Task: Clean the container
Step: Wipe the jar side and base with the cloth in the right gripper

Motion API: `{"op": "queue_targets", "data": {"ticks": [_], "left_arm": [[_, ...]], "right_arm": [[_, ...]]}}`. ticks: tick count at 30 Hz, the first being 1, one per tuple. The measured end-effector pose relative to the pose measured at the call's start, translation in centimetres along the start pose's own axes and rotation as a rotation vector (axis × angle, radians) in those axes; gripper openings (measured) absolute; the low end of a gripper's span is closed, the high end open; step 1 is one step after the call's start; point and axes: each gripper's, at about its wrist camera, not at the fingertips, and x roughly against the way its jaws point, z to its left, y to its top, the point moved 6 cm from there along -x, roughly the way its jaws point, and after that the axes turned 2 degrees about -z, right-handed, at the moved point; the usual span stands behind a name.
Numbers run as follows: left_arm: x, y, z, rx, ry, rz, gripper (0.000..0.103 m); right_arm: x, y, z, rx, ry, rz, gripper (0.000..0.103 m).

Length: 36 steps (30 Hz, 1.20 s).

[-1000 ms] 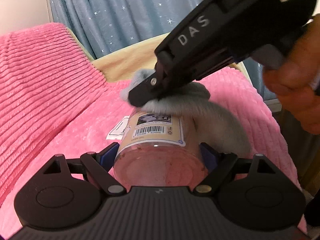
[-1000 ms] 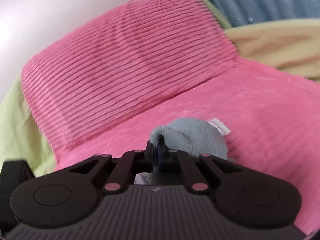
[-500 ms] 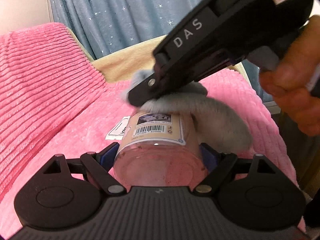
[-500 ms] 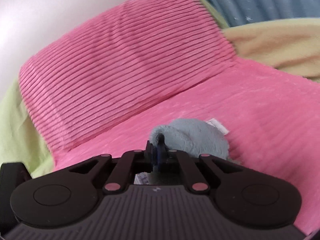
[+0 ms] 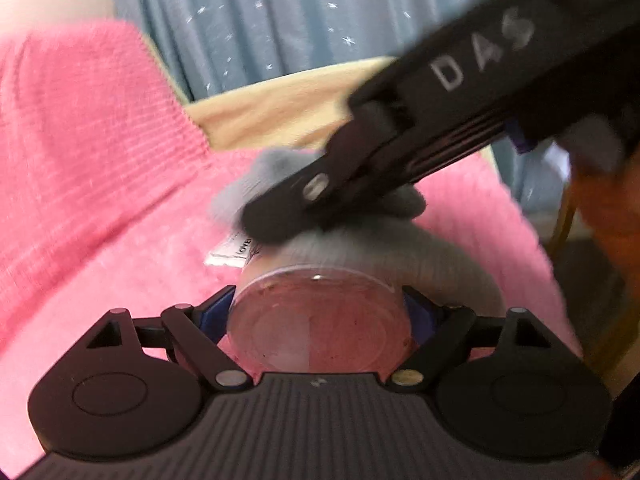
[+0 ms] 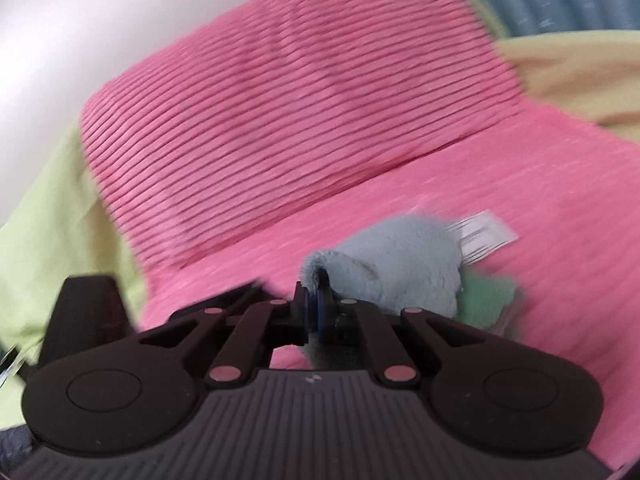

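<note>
My left gripper is shut on a clear plastic container, held on its side with the round base toward the camera; its label is barely visible. My right gripper comes in from the upper right and is shut on a grey-blue fluffy cloth, pressed on top of the container. In the right wrist view the right gripper pinches the cloth, and a green part shows beneath it. Both views are motion-blurred.
A pink ribbed cushion and pink blanket lie under the work. A white tag lies on the blanket. A blue starred curtain hangs behind. A hand holds the right gripper.
The container has tilted so its label is now almost out of sight. The right gripper and cloth have slid back toward the right over the container.
</note>
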Motion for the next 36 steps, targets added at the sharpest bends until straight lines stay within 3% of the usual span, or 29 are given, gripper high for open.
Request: {"op": "queue_targets", "data": {"ticks": [3,6,7,10,13,15,19,22,27,30,34,36], "left_arm": [[-0.1,-0.1,-0.8,-0.058,0.018,0.001,0.085],[-0.2,0.0,-1.4,-0.102,0.029,-0.002,0.085],[-0.2,0.1,-1.5,-0.100,0.026,-0.007,0.085],[-0.1,0.1,-1.3,-0.080,0.018,-0.004,0.085],[0.0,0.1,-0.8,-0.053,0.010,0.000,0.085],[0.0,0.0,-0.8,-0.055,0.012,0.003,0.085],[0.0,0.0,-0.7,-0.049,0.015,-0.001,0.086],[0.0,-0.1,0.2,0.063,-0.028,0.012,0.086],[0.1,-0.6,2.0,0.278,-0.120,0.018,0.086],[0.2,-0.6,2.6,0.331,-0.143,0.006,0.086],[0.4,-0.5,1.8,0.229,-0.107,0.003,0.085],[0.5,-0.2,0.7,0.114,-0.061,0.006,0.085]], "right_arm": [[0.0,0.5,-0.8,0.015,-0.044,-0.020,0.001],[0.8,1.6,-3.8,-0.055,-0.162,-0.101,0.001],[0.9,1.7,-4.4,-0.089,-0.162,-0.109,0.001],[1.0,1.3,-4.1,-0.126,-0.117,-0.099,0.003],[0.1,0.1,-2.0,-0.140,0.030,-0.016,0.003],[-0.4,0.0,-1.3,-0.081,0.021,-0.002,0.001],[0.3,1.4,-4.0,-0.054,-0.175,-0.110,0.001],[0.7,1.6,-5.6,-0.154,-0.173,-0.136,0.001],[0.3,1.5,-4.9,-0.083,-0.188,-0.125,0.001],[0.2,1.6,-5.1,-0.104,-0.181,-0.127,0.001],[1.2,1.1,-4.1,-0.120,-0.133,-0.100,0.002],[0.8,0.7,-3.0,-0.113,-0.075,-0.063,0.002]]}}
